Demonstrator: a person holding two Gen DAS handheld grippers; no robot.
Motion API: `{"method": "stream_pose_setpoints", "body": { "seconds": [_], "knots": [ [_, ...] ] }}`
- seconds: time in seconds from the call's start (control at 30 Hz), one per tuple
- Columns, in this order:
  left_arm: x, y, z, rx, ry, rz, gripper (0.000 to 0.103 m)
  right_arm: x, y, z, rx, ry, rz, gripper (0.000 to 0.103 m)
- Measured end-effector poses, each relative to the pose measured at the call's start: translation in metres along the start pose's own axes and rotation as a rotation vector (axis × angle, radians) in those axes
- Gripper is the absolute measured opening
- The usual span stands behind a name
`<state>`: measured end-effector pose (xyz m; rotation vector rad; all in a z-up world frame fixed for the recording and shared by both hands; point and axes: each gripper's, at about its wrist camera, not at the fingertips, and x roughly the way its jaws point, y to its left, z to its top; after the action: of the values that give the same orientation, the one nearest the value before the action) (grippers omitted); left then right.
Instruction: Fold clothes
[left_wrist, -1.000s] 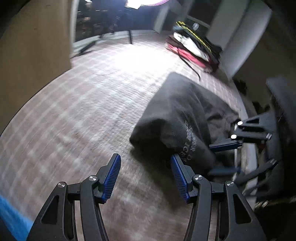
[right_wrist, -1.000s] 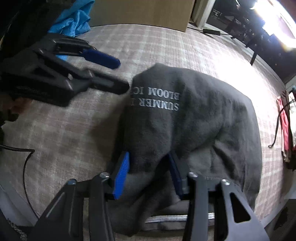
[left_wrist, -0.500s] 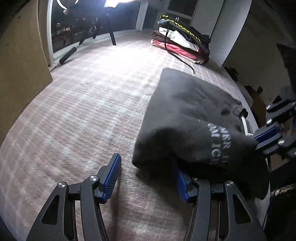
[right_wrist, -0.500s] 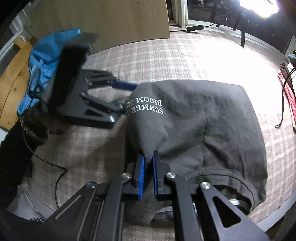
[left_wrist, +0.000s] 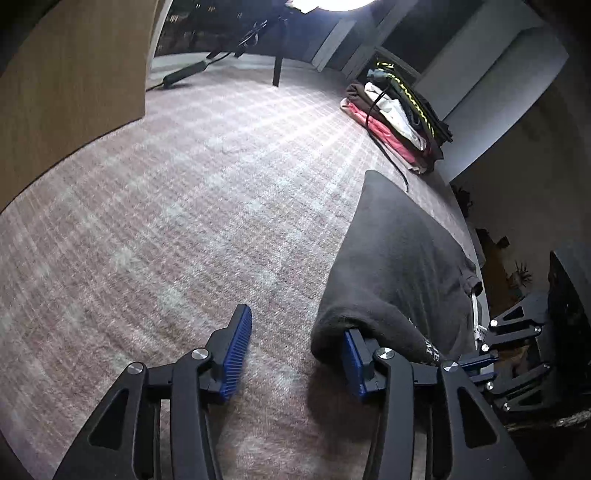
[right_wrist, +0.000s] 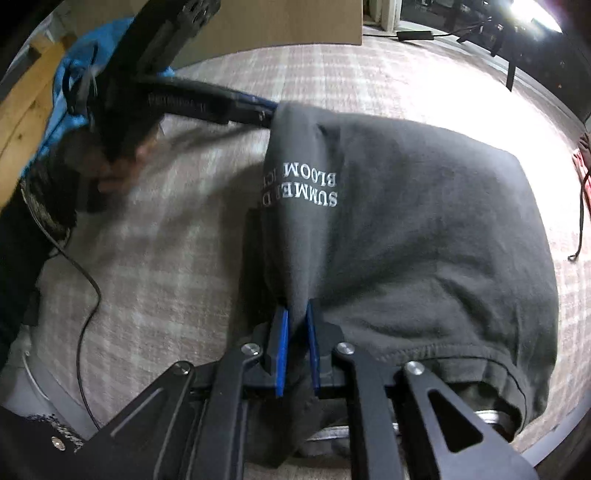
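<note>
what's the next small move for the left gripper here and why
Probably slide the left gripper a little further into the dark t-shirt's folded edge and finish closing. Its jaws have just been closing but stand apart, with only one finger under the fabric, while the right gripper already pinches its side.

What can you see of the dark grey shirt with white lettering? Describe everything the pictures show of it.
The dark grey shirt looks like soft knit cotton, folded into a thick bundle lying on the checked carpet. White upside-down lettering reads partly "SUMMER" and "BLOOM". A stitched hem shows at its near edge. The right gripper pinches a raised fold between its jaws. At the far corner, one pad of the left gripper is tucked under the fabric, jaws open and lately closing.
</note>
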<state>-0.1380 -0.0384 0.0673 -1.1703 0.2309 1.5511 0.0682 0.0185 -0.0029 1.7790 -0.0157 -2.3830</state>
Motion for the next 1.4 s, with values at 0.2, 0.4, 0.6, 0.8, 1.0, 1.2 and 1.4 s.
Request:
{"method": "stream_pose_setpoints", "body": {
  "seconds": [0.2,0.4,0.6,0.8,1.0,1.2,1.4],
  "knots": [
    [-0.032,0.005,-0.006,-0.010,-0.002,0.068,0.044,-0.038,-0.013,-0.013,0.017,-0.039,0.127,0.018],
    [-0.045,-0.011,-0.015,-0.011,0.006,0.061,0.043,-0.052,-0.036,0.001,0.094,-0.150,0.111,0.014],
    [-0.025,-0.039,-0.029,-0.091,0.015,-0.041,0.042,-0.059,-0.034,0.059,0.023,-0.226,0.057,0.013],
    [-0.008,-0.044,-0.043,-0.216,-0.050,-0.121,0.032,-0.032,-0.045,0.114,-0.002,-0.197,0.050,0.013],
    [-0.018,-0.045,-0.050,-0.340,-0.185,-0.165,0.010,0.004,-0.046,0.118,-0.048,-0.086,0.068,0.013],
    [-0.025,-0.077,-0.050,-0.243,-0.199,-0.097,0.007,-0.006,-0.051,0.114,-0.085,-0.070,0.080,0.013],
    [-0.026,-0.054,-0.051,-0.280,-0.149,-0.003,0.011,0.002,-0.030,0.112,-0.162,-0.004,0.150,0.013]
  ]
}}
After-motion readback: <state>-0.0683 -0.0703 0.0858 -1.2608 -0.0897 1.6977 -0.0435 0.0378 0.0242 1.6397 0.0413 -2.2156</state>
